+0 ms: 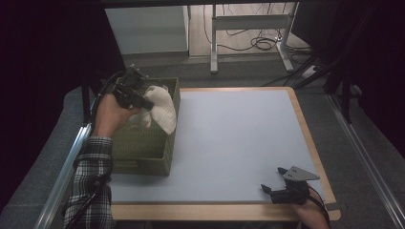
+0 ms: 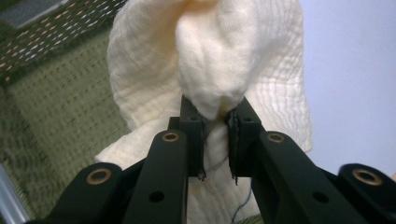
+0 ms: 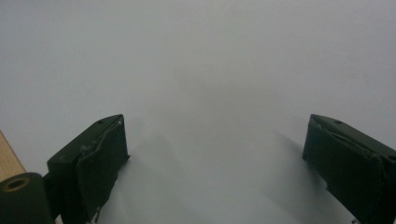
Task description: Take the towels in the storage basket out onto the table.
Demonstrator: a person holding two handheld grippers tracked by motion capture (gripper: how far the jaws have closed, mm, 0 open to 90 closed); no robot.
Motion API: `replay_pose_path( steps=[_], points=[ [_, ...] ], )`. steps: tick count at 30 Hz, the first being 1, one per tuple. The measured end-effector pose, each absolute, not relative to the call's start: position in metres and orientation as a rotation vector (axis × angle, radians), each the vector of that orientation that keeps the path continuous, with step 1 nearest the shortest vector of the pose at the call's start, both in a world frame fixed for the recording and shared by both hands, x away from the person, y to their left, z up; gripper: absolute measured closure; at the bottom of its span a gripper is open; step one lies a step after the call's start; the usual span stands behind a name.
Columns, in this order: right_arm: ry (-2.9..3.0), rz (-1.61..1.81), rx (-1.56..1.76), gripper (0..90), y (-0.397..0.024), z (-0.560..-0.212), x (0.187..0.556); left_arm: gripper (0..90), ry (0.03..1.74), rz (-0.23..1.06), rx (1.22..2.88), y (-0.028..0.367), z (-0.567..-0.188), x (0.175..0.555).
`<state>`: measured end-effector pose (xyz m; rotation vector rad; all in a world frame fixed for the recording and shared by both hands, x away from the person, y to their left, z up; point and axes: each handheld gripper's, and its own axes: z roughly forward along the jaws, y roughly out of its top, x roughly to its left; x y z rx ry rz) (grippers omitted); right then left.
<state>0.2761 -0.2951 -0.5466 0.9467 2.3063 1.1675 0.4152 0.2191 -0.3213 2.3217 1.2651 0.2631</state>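
Between the left jaws: a bunched fold of the white cloth is pinched, and the pads press on it from both sides.
Left gripper: closed narrow on the cloth, held by the person's left hand over the green woven basket.
Cloth, seen from above: it hangs from the left gripper's tips and drapes over the basket's rim on the side toward the blue mat.
Cloth, left gripper view: it spreads ahead of and below the jaws, with the basket's weave to their left and the blue mat to their right.
Sleeve: a plaid sleeve runs along the basket's outer side, behind the left hand.
Right gripper: jaws spread wide with nothing between them, resting low at the mat's near corner, well apart from the basket and cloth.
Ahead of the right jaws: bare blue mat, with a strip of the table's wooden edge beside the left-hand jaw.
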Motion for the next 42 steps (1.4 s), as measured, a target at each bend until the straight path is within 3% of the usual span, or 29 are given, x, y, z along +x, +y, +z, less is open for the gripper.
replay_pose_path(
  steps=[34,42],
  points=[
    [2.314,1.169,0.949,6.6,-0.296,-0.546,0.276,79.1,1.036,0.203,2.418,0.105,-0.323,0.44],
    [2.313,1.172,0.949,6.6,-0.296,-0.546,0.276,79.1,0.983,0.152,2.441,0.073,-0.339,0.444]
  ],
)
